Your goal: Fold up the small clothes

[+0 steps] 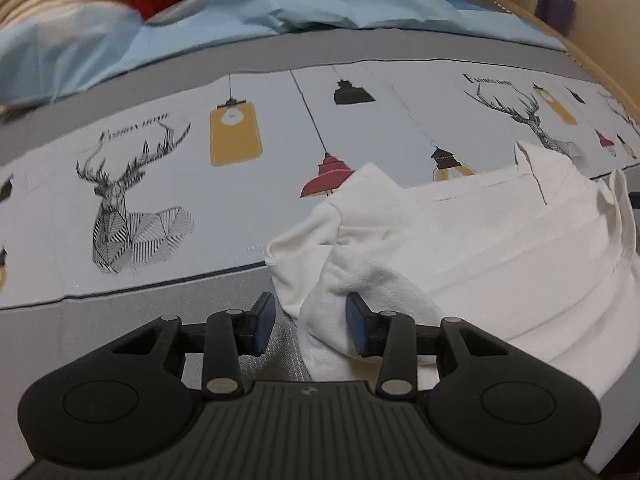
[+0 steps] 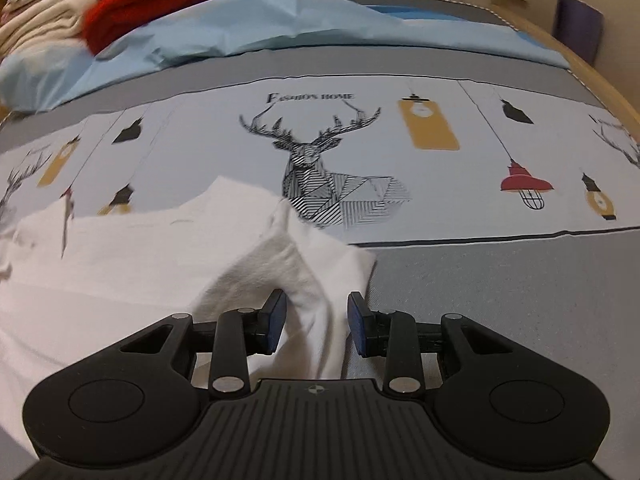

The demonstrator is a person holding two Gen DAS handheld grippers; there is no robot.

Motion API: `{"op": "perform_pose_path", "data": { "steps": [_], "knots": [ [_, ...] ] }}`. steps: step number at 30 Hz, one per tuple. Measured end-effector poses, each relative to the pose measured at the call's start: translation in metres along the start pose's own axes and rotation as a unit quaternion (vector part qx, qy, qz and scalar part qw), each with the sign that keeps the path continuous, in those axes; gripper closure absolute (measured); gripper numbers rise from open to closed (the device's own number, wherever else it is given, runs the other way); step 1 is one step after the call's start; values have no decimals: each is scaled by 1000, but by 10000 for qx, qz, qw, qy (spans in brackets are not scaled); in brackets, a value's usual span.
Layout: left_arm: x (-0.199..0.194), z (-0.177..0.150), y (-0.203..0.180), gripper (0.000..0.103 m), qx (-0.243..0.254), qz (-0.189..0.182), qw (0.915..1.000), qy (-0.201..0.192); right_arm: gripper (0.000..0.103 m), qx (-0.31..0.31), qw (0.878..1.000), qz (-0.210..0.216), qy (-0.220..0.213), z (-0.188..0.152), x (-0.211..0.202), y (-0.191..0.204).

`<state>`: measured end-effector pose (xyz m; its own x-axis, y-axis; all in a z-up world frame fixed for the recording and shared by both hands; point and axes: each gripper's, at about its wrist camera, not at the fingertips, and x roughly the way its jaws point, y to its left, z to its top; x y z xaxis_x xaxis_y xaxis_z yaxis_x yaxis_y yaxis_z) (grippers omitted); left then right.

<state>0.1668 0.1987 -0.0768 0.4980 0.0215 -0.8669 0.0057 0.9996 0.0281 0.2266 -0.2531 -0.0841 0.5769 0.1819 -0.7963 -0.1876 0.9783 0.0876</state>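
Nearest, the left gripper [image 1: 310,322] and right gripper [image 2: 316,322] stand wide, each straddling a bunched corner of the small white cotton garment [image 1: 500,240], apparently to lift both for folding. It lies on the grey deer-printed bedsheet [image 2: 480,300]; farther off, a crumpled pale-blue sheet [image 2: 280,24].

Right tool [image 2: 316,322] spread wide around bunched white shirt [image 2: 160,264] corner, lying on deer-print bed sheet [image 2: 440,200].

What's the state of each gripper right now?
Left gripper: jaws open, white garment fold between them, not clamped.
Right gripper: jaws open, white garment corner between them, not clamped.
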Motion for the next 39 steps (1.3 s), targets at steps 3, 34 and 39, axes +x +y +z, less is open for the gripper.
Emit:
{"op": "perform_pose_path", "data": {
  "steps": [3, 34, 39],
  "knots": [
    [4, -1, 1, 59, 117, -81, 9999, 18, 68, 69, 9999, 156, -2, 2, 7, -4],
    [10, 22, 24, 96, 120, -615, 9966, -543, 98, 761, 9898, 960, -725, 44, 6, -9],
    [12, 36, 57, 97, -1004, -434, 9893, -966, 98, 1465, 9774, 827, -1284, 61, 8, -24]
  ]
}}
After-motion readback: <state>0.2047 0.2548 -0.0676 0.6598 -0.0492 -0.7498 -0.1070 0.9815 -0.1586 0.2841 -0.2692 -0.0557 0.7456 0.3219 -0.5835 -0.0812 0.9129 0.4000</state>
